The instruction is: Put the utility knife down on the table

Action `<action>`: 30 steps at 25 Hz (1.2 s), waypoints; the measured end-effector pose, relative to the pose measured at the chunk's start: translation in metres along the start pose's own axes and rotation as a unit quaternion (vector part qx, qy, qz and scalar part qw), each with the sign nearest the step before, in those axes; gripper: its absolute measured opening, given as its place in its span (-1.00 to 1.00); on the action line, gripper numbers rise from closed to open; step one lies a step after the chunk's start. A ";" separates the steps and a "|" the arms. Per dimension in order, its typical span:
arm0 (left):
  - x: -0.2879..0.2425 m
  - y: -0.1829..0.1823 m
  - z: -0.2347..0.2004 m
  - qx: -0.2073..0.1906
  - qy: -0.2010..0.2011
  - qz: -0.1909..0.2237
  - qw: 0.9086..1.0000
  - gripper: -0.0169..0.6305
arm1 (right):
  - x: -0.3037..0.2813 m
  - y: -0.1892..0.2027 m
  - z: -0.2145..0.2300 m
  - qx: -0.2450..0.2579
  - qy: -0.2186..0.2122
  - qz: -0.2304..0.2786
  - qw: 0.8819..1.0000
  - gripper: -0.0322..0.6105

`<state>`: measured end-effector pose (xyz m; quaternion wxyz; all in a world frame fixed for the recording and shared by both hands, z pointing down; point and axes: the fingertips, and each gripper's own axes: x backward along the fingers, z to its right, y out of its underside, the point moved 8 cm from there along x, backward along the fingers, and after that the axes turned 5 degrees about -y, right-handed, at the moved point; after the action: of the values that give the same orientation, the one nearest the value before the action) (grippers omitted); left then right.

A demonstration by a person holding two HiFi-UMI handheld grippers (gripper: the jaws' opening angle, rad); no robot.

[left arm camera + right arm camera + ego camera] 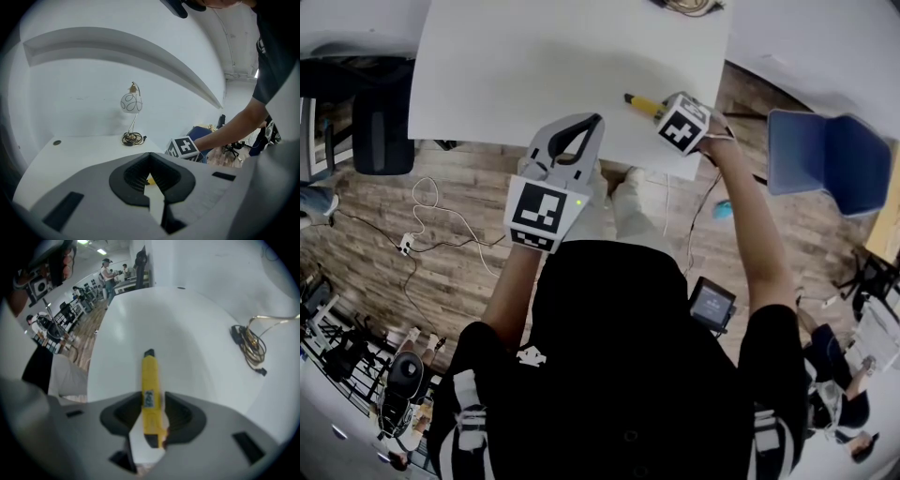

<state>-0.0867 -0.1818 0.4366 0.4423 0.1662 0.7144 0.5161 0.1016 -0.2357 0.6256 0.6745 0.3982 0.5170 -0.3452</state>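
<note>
Room: white walls, with a long open hall to one side where other people stand at benches.
Floor [459,197]: brown wood planks, with loose white wires lying on them.
Table [534,66]: plain matt white top, mostly bare.
Person [628,375]: black short-sleeved shirt, standing at the table's near edge with both arms reaching over it.
Chair [825,159]: blue, off the table's right edge.
Lamp [131,103]: white globe with a dark line pattern on a thin curved stem, at the table's far edge by the wall.
Left tongs [150,161]: tips together with nothing between them, held over the table's near edge.
Right tongs [152,398]: pointing steeply down, jaws parted around the knife, the pads looking just clear of its sides.
Cable [248,345]: dark coil lying by the lamp's foot.
Knife [150,376]: yellow body with a black tip, lying flat on the table near the near right corner, its back end between the right tongs' jaws.
Writing: a small pale label with blue print on the knife, too blurred to read; black-and-white square markers on both tongs' cubes.
</note>
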 end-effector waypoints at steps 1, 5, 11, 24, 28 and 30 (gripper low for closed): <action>0.000 -0.001 0.000 -0.001 0.000 0.001 1.000 -0.90 | 0.001 0.000 0.000 -0.004 -0.003 0.006 1.000 -0.38; 0.002 -0.006 0.000 -0.003 0.000 0.004 1.000 -0.90 | 0.009 -0.006 -0.003 -0.009 -0.002 0.026 1.000 -0.37; 0.005 -0.014 -0.003 -0.010 0.000 0.014 1.000 -0.90 | 0.026 -0.017 -0.007 -0.007 0.014 0.046 0.999 -0.37; 0.015 -0.042 0.001 -0.034 0.008 0.046 0.998 -0.90 | 0.084 -0.021 -0.024 -0.073 0.069 0.149 0.984 -0.71; 0.019 -0.051 0.004 -0.045 0.012 0.059 0.997 -0.90 | 0.114 -0.025 -0.033 -0.080 0.104 0.205 0.970 -0.76; 0.020 -0.056 0.007 -0.049 0.014 0.066 0.997 -0.90 | 0.131 -0.028 -0.037 -0.081 0.123 0.230 0.962 -0.77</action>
<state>-0.0801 -0.1871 0.3778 0.4050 0.1835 0.6818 0.5809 0.0912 -0.2219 0.4875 0.6967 0.4904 0.5165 -0.0859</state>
